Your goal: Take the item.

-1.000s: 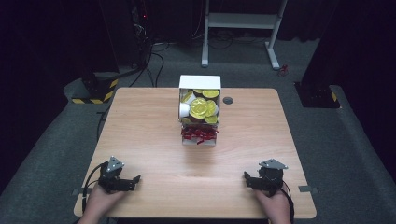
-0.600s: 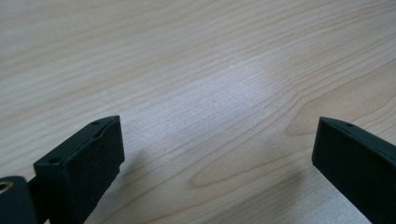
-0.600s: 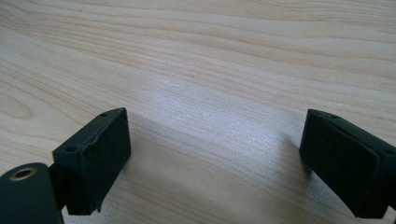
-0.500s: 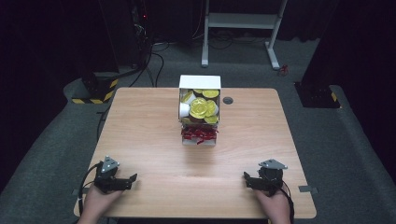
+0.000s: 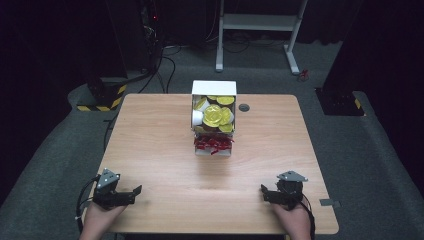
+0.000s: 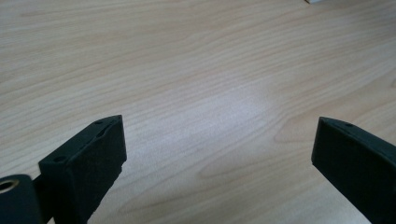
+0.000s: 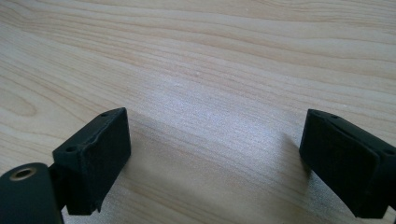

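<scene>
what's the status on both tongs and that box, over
Left tongs open, empty, near table edge. Right tongs likewise. White box of gold-lidded cups mid-table, untouched. Path clear.

Left gripper (image 5: 131, 193) and right gripper (image 5: 266, 192) — each hand-held, low, jaws spread wide — tips turned inward toward each other.

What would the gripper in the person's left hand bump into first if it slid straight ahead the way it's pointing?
Probably nothing soon. The left gripper, jaws open, points right along the near part of the table. Bare wood lies ahead, and the white box sits off its line. If it went far enough, it might reach the right gripper.
</scene>
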The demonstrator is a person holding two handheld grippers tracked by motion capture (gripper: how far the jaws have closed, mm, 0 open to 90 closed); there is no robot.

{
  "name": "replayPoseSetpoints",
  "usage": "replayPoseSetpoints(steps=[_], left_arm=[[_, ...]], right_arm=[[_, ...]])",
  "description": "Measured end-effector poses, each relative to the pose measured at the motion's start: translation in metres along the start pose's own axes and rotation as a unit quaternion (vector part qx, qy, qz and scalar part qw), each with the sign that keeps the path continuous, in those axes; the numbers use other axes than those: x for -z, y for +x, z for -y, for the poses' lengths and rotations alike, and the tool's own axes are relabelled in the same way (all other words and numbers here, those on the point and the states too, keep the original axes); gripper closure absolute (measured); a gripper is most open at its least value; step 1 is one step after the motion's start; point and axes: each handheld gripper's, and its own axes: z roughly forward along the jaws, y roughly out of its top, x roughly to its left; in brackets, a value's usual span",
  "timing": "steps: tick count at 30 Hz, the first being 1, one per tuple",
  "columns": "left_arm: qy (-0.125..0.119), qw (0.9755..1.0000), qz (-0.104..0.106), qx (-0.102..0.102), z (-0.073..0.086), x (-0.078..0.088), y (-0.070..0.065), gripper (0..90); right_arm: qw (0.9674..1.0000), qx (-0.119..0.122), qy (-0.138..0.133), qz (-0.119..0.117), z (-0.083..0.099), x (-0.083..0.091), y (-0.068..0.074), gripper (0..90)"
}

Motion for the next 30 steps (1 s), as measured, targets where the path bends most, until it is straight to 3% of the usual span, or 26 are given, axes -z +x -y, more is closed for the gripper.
replayPoseSetpoints(steps=[5, 13, 20, 25, 30], left_arm=[[0.003, 0.9999, 0.002, -0.016, -0.003, 0.011, -0.005, 3.8], [-0.028, 0.9992, 0.005, -0.028, -0.024, 0.034, -0.02, 4.1], [-0.046, 0.9985, 0.001, -0.031, -0.033, 0.034, -0.03, 4.0], [-0.052, 0.9984, 0.017, -0.017, -0.039, 0.032, -0.035, 4.0], [-0.068, 0.9971, 0.03, -0.019, -0.053, 0.034, -0.043, 4.0]], right_arm=[[1.0, 0.004, -0.001, -0.001, 0.0, -0.001, 0.0, 8.9], [1.0, 0.002, 0.001, -0.004, -0.001, -0.001, 0.0, 9.0], [1.0, 0.002, 0.001, -0.004, -0.001, -0.001, 0.0, 9.0], [1.0, 0.004, 0.0, -0.004, -0.001, -0.001, 0.0, 9.0], [1.0, 0.007, 0.0, -0.006, -0.001, -0.001, -0.001, 9.0]])
